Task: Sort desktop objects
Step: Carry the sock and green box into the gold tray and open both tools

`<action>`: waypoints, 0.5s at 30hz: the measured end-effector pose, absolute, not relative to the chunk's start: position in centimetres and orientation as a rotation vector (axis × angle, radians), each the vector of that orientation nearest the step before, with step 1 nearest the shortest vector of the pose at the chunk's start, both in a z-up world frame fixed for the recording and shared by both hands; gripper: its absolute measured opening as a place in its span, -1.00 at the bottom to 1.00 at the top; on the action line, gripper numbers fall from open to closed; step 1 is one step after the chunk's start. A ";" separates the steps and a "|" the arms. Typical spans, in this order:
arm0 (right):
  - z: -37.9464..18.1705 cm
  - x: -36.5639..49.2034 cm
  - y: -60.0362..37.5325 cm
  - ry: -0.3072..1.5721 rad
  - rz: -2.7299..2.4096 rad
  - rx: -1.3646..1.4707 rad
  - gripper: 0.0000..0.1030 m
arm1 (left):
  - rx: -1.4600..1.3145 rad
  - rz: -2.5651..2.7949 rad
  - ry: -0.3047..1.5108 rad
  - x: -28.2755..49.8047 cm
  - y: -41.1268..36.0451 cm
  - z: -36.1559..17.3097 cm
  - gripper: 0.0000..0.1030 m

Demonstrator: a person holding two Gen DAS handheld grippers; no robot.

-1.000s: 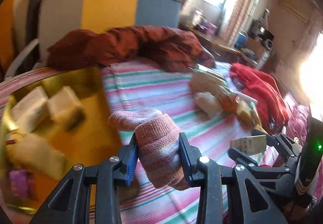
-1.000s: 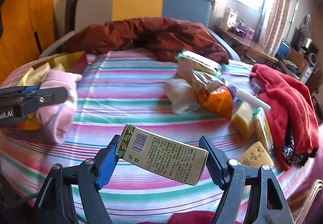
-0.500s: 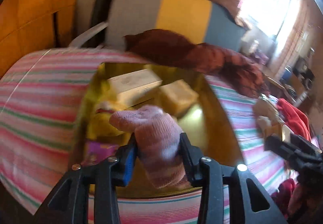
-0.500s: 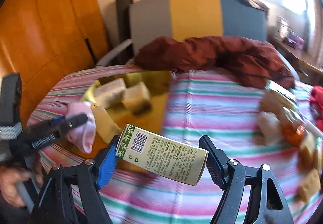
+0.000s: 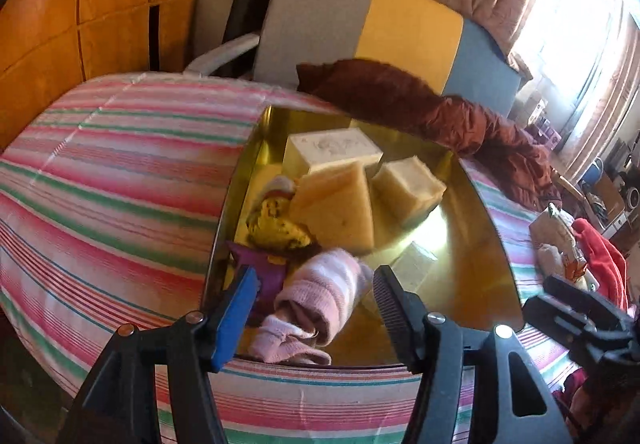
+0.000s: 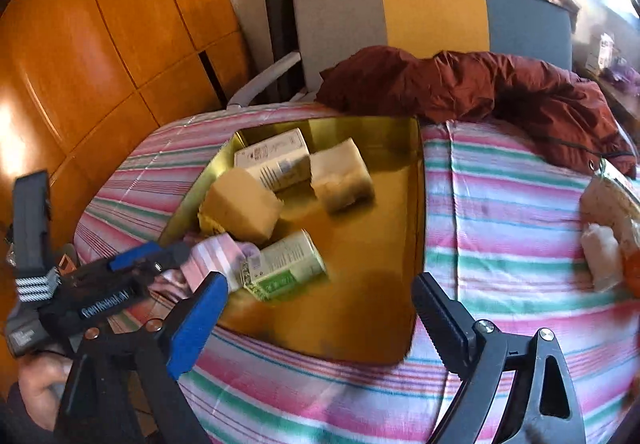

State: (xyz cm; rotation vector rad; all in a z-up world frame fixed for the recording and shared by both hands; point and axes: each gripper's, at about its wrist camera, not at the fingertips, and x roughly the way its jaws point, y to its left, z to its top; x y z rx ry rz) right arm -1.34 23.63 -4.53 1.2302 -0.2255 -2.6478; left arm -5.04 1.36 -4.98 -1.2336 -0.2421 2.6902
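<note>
A: Where has the pink sock [image 5: 320, 300] ended up?

B: In the gold tray [image 5: 472, 276], at its near left corner, lying loose between the fingers of the left gripper [image 5: 316, 308]. Those jaws have just been opening, and neither pad presses on the sock.

A: And the right gripper [image 6: 320, 308]?

B: Its jaws have also just been opening; they stand wide apart with nothing between them. The green-and-white carton [image 6: 284, 264] lies on its side in the tray, near the left edge, touching the sock. It has a barcode at one end and fine printed text, too small to read.

A: Any writing you can read?

B: Only on the left gripper's body as seen from the right wrist: white lettering, blurred, something like "GenRobot.AI". A white box [image 6: 276, 160] at the tray's far left corner carries a barcode and small print, illegible.

A: What else is in the tray?

B: Two yellow sponge blocks [image 6: 244, 204], one against the white box, and a paler one [image 6: 340, 174] beside it. Something yellow and crumpled [image 5: 276, 224] and something purple [image 5: 264, 272] lie at the left edge. The tray sits on the striped cloth [image 5: 120, 172].
</note>
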 end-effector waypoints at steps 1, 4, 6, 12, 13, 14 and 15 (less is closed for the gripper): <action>-4.6 -1.1 23.9 -0.235 -2.649 1.236 0.86 | -1.217 2.694 -0.229 -5.0 1.6 -4.4 0.19; -4.6 -0.6 24.4 -0.236 -2.668 1.239 0.89 | -1.155 2.712 -0.166 -4.4 2.5 -2.9 0.20; -4.4 -0.1 24.7 -0.225 -2.684 1.236 0.90 | -1.123 2.711 -0.139 -4.0 3.1 -2.1 0.20; -4.0 1.3 25.3 -0.187 -2.729 1.219 0.92 | -1.074 2.687 -0.048 -3.2 5.2 -0.8 0.20; -3.9 1.5 25.4 -0.182 -2.733 1.217 0.92 | -1.071 2.684 -0.030 -3.1 5.6 -0.8 0.20; -3.8 1.7 25.5 -0.177 -2.739 1.215 0.92 | -1.069 2.682 -0.017 -2.9 5.9 -0.7 0.20; -3.8 1.9 25.6 -0.171 -2.746 1.213 0.93 | -1.064 2.676 0.005 -2.7 6.4 -0.7 0.20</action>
